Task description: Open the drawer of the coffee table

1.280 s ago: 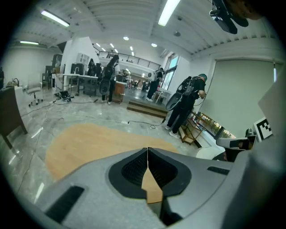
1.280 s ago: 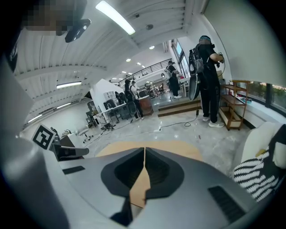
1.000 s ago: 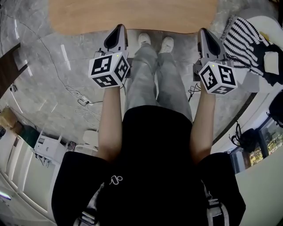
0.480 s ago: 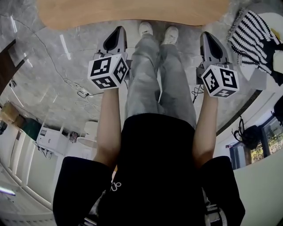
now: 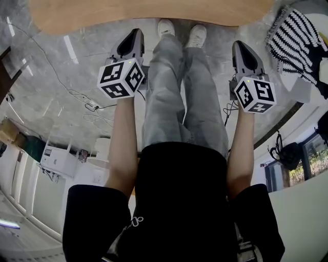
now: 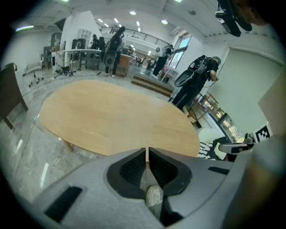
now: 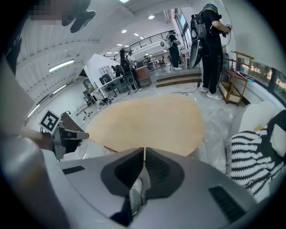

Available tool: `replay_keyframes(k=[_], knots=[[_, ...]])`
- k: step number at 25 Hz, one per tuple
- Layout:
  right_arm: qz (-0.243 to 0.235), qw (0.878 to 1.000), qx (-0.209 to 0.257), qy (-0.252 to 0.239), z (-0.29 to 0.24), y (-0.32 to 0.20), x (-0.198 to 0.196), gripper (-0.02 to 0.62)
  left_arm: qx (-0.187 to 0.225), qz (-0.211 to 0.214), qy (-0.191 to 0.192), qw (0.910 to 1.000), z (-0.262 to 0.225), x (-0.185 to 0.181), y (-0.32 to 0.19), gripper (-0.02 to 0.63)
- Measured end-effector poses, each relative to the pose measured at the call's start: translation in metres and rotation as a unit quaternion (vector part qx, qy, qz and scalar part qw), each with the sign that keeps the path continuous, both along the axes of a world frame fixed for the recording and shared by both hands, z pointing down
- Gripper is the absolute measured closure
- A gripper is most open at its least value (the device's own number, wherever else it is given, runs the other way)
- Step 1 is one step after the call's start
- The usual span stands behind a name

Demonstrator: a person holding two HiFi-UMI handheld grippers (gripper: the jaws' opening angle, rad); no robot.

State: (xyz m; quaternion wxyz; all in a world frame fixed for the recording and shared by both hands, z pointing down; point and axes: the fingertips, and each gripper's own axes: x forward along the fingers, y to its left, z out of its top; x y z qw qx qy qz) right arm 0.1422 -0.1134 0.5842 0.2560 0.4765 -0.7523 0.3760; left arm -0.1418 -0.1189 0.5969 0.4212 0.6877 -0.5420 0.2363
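Observation:
The coffee table [image 5: 148, 13] has a light oval wooden top and lies along the top edge of the head view. No drawer shows in any view. My left gripper [image 5: 137, 33] hangs shut and empty beside the person's left leg, its tip just short of the table's near edge. My right gripper [image 5: 238, 44] is also shut and empty, beside the right leg and a little short of the table. The left gripper view looks over the shut left gripper [image 6: 147, 150] onto the table top [image 6: 116, 120]. The right gripper view looks past the shut right gripper [image 7: 144, 150] at the same table top [image 7: 152, 123].
The person's white shoes [image 5: 182, 33] stand at the table's edge between the grippers. A black-and-white striped cloth [image 5: 294, 43] lies on a white seat at the right. Cables [image 5: 89, 105] trail over the grey marble floor at the left. People stand beyond the table [image 7: 210, 49].
The table top and the shoes have slid toward the top edge of the head view. Both grippers stay shut and keep their places beside the legs.

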Motion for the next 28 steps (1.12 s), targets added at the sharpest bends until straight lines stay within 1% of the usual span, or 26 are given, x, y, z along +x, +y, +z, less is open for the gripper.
replay_keyframes(k=[4, 9, 13, 15, 17, 18, 20, 21, 22, 23, 28], knots=[[-0.008, 1.0, -0.016, 0.011, 0.024, 0.011, 0.005, 0.581, -0.008, -0.003, 0.004, 1.0, 0.026, -0.001, 0.003, 0.594], [-0.028, 0.999, -0.028, 0.019, 0.049, 0.02, 0.007, 0.581, -0.018, 0.017, -0.012, 0.9996, 0.054, -0.003, 0.01, 0.594], [-0.07, 0.996, -0.02, 0.05, 0.065, 0.023, 0.007, 0.58, -0.034, 0.038, -0.03, 0.9983, 0.073, -0.006, 0.018, 0.592], [-0.079, 0.995, -0.02, 0.062, 0.075, 0.021, 0.01, 0.58, -0.039, 0.04, -0.032, 0.9979, 0.081, -0.01, 0.019, 0.592], [-0.091, 0.992, -0.022, 0.089, 0.087, 0.019, 0.016, 0.58, -0.045, 0.043, -0.031, 0.9976, 0.089, -0.013, 0.02, 0.592], [-0.099, 0.989, -0.024, 0.106, 0.093, 0.019, 0.02, 0.578, -0.049, 0.047, -0.033, 0.9971, 0.093, -0.014, 0.021, 0.587], [-0.116, 0.984, -0.027, 0.131, 0.103, 0.02, 0.026, 0.578, -0.057, 0.057, -0.043, 0.9958, 0.103, -0.018, 0.025, 0.547], [-0.125, 0.982, -0.03, 0.138, 0.107, 0.021, 0.028, 0.57, -0.061, 0.062, -0.05, 0.995, 0.108, -0.019, 0.026, 0.53], [-0.133, 0.98, -0.034, 0.144, 0.111, 0.021, 0.03, 0.539, -0.065, 0.065, -0.056, 0.9942, 0.112, -0.021, 0.028, 0.523], [-0.138, 0.979, -0.039, 0.148, 0.115, 0.021, 0.032, 0.484, -0.068, 0.065, -0.06, 0.9937, 0.116, -0.023, 0.028, 0.52], [-0.152, 0.974, -0.048, 0.163, 0.132, 0.017, 0.042, 0.471, -0.071, 0.066, -0.086, 0.9916, 0.13, -0.032, 0.022, 0.505]])
